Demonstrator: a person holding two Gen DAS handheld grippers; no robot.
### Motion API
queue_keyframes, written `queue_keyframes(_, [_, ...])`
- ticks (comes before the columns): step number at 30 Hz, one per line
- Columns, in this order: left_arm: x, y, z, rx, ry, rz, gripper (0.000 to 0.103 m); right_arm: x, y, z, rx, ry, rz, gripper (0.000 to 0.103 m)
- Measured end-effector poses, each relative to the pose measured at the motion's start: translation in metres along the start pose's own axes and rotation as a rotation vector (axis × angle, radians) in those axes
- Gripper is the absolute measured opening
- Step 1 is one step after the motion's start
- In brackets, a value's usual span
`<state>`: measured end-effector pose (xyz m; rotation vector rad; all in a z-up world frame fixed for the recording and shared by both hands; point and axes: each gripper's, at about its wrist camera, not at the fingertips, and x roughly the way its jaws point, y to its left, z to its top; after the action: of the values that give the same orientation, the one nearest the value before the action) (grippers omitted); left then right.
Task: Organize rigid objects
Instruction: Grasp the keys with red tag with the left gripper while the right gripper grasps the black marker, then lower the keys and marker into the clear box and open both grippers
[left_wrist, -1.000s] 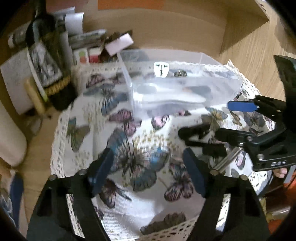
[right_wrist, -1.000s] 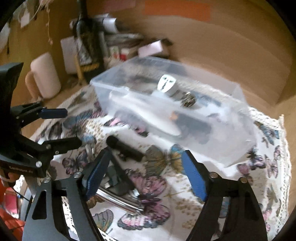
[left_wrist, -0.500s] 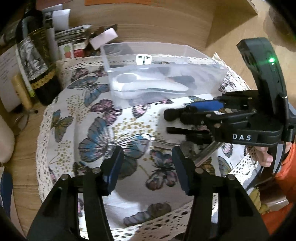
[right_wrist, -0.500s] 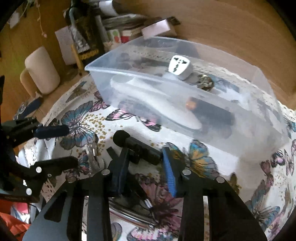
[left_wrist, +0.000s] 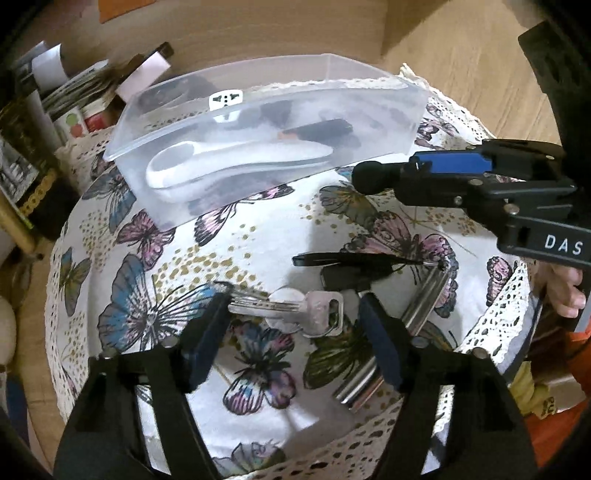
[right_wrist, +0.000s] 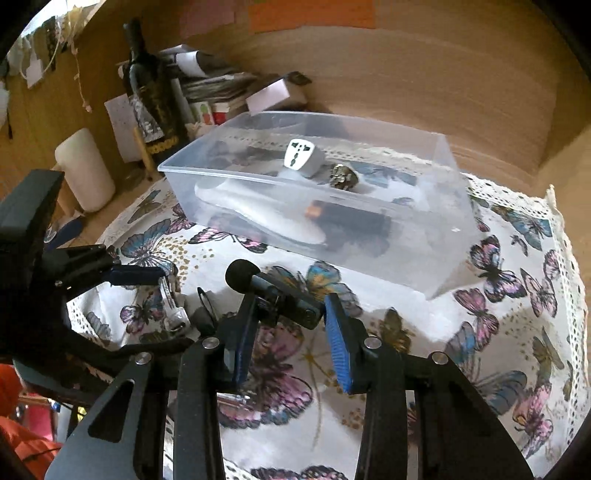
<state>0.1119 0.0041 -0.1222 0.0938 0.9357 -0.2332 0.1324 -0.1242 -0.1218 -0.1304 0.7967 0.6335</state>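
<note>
Left wrist view: the left claw (left_wrist: 291, 336) stood released, its jaws spread wide on either side of a set of keys (left_wrist: 295, 308) lying flat on the butterfly cloth (left_wrist: 155, 317) of the desk. The keys lay just ahead of and between the fingertips, a placement judged to be the setting for a grasp not yet made. A black clip-like piece (left_wrist: 354, 260) lay beyond the keys, and a metal bar (left_wrist: 395, 350) lay beside the claw's right finger. Farther ahead stood the clear plastic bin (left_wrist: 266, 122), already holding a white shoehorn-shaped item (left_wrist: 236, 166) and a white plug adapter (left_wrist: 225, 99). The right claw (left_wrist: 417, 171) appeared at the upper right, carrying a small black microphone (left_wrist: 369, 177) clear of the cloth.

Right wrist view: the right claw (right_wrist: 288, 321) was clenched on the microphone (right_wrist: 266, 286), gripped across its body with the foam tip (right_wrist: 238, 273) projecting forward and left. The bin (right_wrist: 443, 236) lay directly ahead, its open top facing up; the lifted, forward-pointing hold was judged to suit a drop into it. A wine bottle (right_wrist: 147, 85) and papers stood behind.
</note>
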Motion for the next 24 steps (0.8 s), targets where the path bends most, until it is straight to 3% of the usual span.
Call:
queue_keyframes(8, [-0.008,0.003,0.0,-0.04,-0.044,0.009,0.061,-0.006,-0.01,-0.002,0.025,-0.025,0.002,0.033])
queue_keyframes(14, [-0.04,0.008,0.008,-0.061,-0.152,0.052,0.061,-0.021,-0.01,0.004,0.02,-0.076,-0.014,0.033])
queue_keyframes(24, [-0.081,0.027,0.041,-0.137,-0.306,0.032,0.061,-0.05,-0.013,0.03,0.022,-0.194,-0.031,0.033])
